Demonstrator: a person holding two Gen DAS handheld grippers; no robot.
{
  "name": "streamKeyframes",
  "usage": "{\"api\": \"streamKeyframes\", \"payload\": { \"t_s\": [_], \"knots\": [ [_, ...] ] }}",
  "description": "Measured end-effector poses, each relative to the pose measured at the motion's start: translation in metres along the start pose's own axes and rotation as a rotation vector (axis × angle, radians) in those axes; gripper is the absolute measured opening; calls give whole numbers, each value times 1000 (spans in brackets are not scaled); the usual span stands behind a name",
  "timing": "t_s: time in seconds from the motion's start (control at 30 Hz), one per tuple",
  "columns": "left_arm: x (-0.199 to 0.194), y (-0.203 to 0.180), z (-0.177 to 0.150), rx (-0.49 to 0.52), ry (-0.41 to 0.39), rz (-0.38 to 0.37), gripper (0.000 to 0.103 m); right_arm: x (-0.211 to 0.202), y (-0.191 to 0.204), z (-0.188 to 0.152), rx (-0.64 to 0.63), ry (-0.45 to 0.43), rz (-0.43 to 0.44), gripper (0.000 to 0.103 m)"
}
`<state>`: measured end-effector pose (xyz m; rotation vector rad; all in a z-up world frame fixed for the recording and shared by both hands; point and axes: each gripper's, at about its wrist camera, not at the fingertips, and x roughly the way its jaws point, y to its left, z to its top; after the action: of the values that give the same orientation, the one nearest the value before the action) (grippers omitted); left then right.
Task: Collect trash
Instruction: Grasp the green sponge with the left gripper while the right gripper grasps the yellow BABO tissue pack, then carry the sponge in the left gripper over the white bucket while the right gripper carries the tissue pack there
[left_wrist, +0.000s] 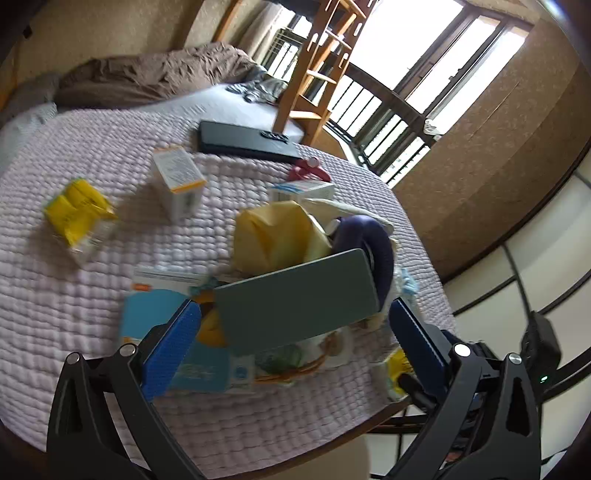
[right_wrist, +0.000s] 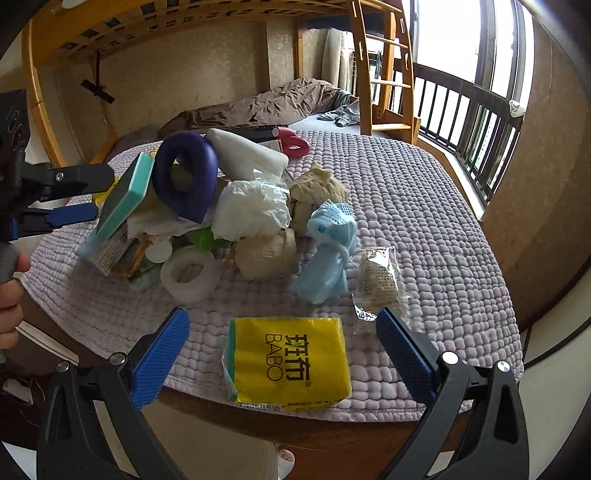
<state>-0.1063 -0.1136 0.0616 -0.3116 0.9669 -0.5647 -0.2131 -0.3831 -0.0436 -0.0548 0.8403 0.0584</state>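
In the right wrist view a tissue pack (right_wrist: 290, 363) lay on the table (right_wrist: 424, 206) at lower centre, between the gripper (right_wrist: 282, 336) fingers. A heap sat behind it: a box (right_wrist: 122, 208) at left, a ring (right_wrist: 186, 177) beside it, a tape roll (right_wrist: 190, 273) in front, a mask (right_wrist: 328, 247) at right.

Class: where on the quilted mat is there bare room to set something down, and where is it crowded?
Bare: the lilac quilted mat right of the blue mesh cloth, toward the railing. Crowded: the middle heap around the purple ring and white crumpled bag.
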Motion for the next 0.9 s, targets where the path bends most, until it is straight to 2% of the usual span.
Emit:
{"api": "streamKeyframes", "payload": {
  "t_s": [0.07,0.43,0.6,0.67,0.8,0.9],
  "knots": [
    [3,1,1,-22,14,-17,102,5,0,-1,1,5,-10,99],
    [21,-2,6,-1,16,47,102,29,-6,-12,40,64,-16,99],
    [22,-4,7,22,17,62,97,35,-9,-21,77,82,15,84],
    [21,-4,6,32,14,66,97,34,-9,-21,70,82,9,75],
    [10,-7,2,46,-11,66,97,25,-13,-20,82,71,27,72],
    [-3,-10,-1,73,-40,95,97,15,-13,-20,76,55,33,72]
  ]
}}
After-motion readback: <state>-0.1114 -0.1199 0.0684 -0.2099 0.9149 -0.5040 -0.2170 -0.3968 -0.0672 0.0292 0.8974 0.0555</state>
